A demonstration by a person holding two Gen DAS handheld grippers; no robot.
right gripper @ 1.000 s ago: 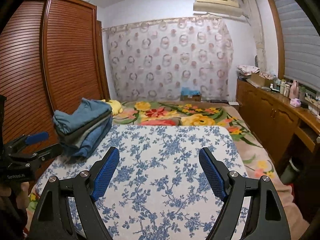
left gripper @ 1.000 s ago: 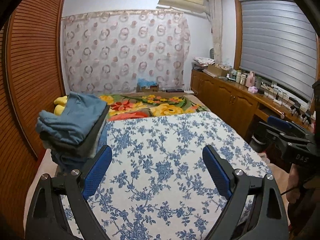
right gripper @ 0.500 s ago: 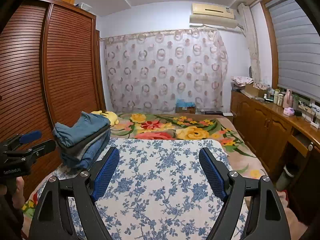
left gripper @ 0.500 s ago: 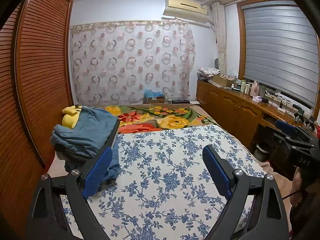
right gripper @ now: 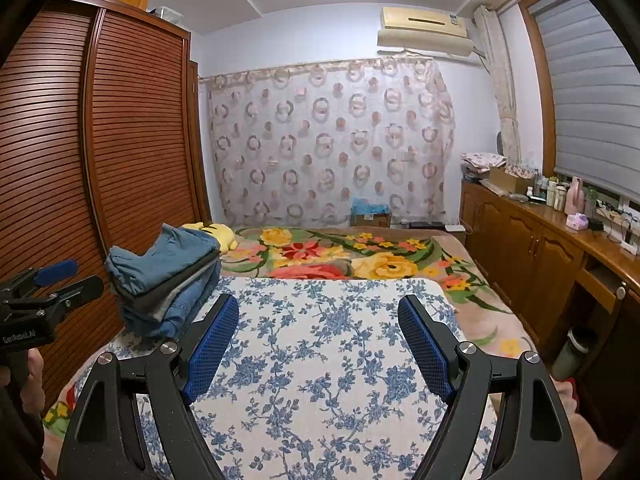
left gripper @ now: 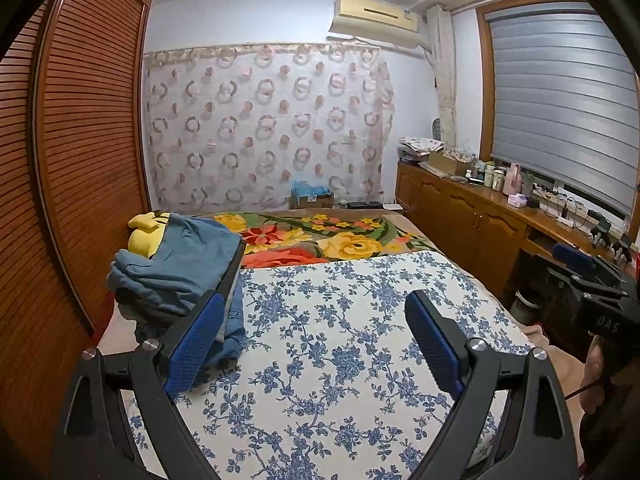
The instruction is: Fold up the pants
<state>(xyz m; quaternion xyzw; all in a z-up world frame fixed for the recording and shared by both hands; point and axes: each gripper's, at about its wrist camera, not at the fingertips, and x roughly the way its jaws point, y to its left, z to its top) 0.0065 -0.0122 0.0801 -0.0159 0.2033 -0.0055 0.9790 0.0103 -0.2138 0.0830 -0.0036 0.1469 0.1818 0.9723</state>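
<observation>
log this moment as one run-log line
left gripper: open, empty | right gripper: open, empty | folded pants: stacked on bed's left edge

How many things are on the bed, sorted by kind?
Stack of folded pants: 1
Yellow plush toy: 1
Blue flowered sheet: 1
Bright flower blanket: 1
Total: 4

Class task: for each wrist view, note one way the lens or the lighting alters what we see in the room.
Left wrist view: fisheye bends the louvred wardrobe door into a curve, and black vignette fills the corners. Right wrist view: the same bowing on the window blind; even indoor light, no harsh shadow on the blue floral sheet; focus stays sharp throughout.
</observation>
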